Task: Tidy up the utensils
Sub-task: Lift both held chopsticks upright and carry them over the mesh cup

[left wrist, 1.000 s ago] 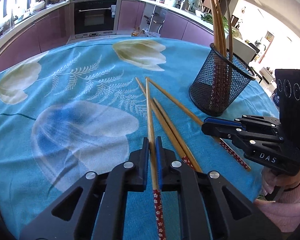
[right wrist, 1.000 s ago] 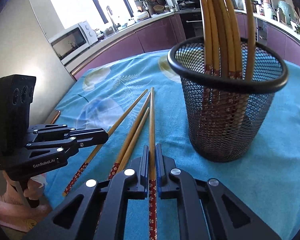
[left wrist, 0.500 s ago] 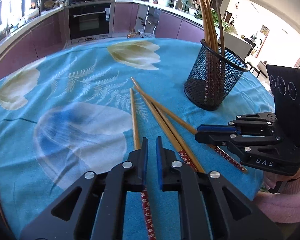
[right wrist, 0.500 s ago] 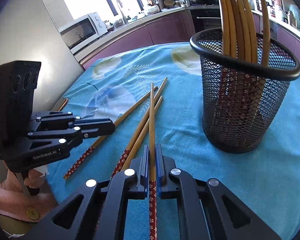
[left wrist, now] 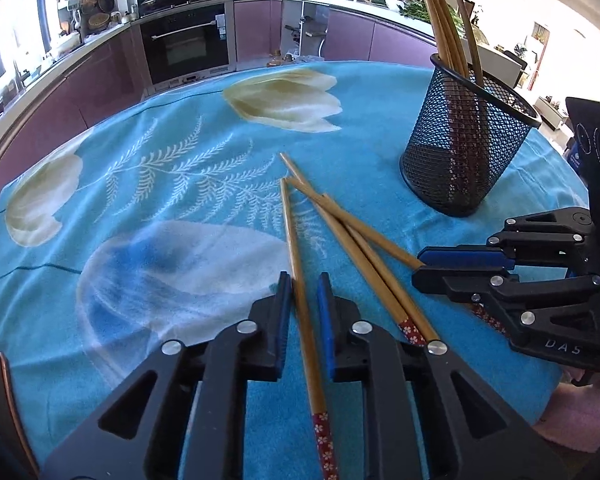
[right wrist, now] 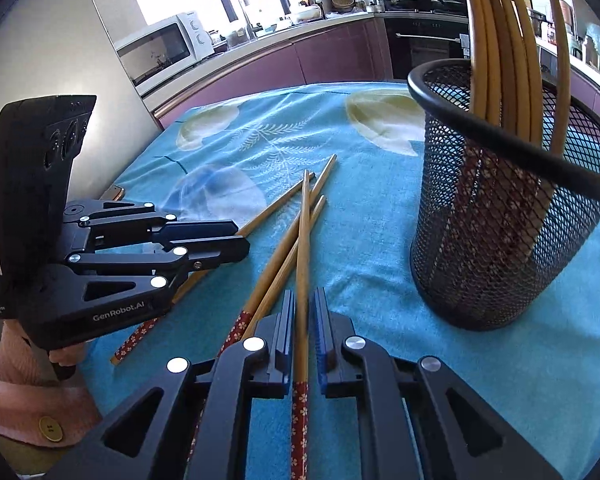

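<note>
4 loose bamboo chopsticks (left wrist: 352, 236) lay fanned on the table near its front edge, their red flower-patterned ends toward that edge. 1 of them (left wrist: 300, 276) ran between the parted fingers of the left gripper (left wrist: 303, 292), with a gap on each side. Another (right wrist: 303, 248) sat between the narrowly spaced pads of the right gripper (right wrist: 303, 312); whether the pads pinched it could not be told. The black wire-mesh cup (right wrist: 512, 208) stood toward the table's right edge, holding several more chopsticks (right wrist: 500, 40) upright, tips up. The table carried a turquoise cloth (left wrist: 180, 184), soft and slightly fuzzy, printed with pale tulips, white fern fronds and a blue-white bloom. Around it curved a kitchen: glossy mauve cabinet fronts (left wrist: 100, 80), a black built-in oven (left wrist: 188, 44), a white microwave (right wrist: 168, 44) beside bright windows.
</note>
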`<state>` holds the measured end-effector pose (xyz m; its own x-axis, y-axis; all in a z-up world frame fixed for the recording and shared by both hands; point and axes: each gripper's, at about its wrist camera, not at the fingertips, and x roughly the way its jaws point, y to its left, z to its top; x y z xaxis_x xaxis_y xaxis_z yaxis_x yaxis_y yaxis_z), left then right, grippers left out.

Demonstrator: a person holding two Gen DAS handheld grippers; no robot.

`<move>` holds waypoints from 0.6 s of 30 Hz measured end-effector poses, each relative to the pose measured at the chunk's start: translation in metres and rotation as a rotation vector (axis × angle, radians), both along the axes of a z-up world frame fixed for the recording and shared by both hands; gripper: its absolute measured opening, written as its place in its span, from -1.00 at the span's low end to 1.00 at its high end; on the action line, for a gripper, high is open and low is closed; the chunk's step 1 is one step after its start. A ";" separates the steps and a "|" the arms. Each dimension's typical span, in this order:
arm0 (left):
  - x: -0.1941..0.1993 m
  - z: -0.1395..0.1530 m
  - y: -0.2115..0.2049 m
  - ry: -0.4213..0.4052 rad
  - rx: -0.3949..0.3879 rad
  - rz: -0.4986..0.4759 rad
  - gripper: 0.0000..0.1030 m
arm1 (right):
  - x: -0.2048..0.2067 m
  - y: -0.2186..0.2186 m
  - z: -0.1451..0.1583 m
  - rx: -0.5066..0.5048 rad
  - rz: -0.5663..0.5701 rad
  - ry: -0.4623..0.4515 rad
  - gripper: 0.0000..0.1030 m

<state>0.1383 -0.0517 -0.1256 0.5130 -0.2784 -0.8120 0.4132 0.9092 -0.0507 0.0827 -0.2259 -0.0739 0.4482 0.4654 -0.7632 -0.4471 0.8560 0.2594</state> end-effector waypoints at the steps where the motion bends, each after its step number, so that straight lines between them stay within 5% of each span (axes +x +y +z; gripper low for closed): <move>1: 0.000 0.000 -0.001 -0.001 -0.002 0.004 -0.82 | 0.000 0.000 0.000 -0.003 0.001 -0.003 -0.84; 18: -0.022 0.036 0.013 -0.027 -0.151 -0.016 -0.85 | -0.014 -0.019 0.031 0.074 -0.011 -0.088 -0.89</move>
<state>0.1165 -0.0382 -0.0895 0.5285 -0.4041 -0.7466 0.4303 0.8856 -0.1747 0.0688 -0.2451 -0.0432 0.5173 0.5135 -0.6846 -0.4620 0.8409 0.2817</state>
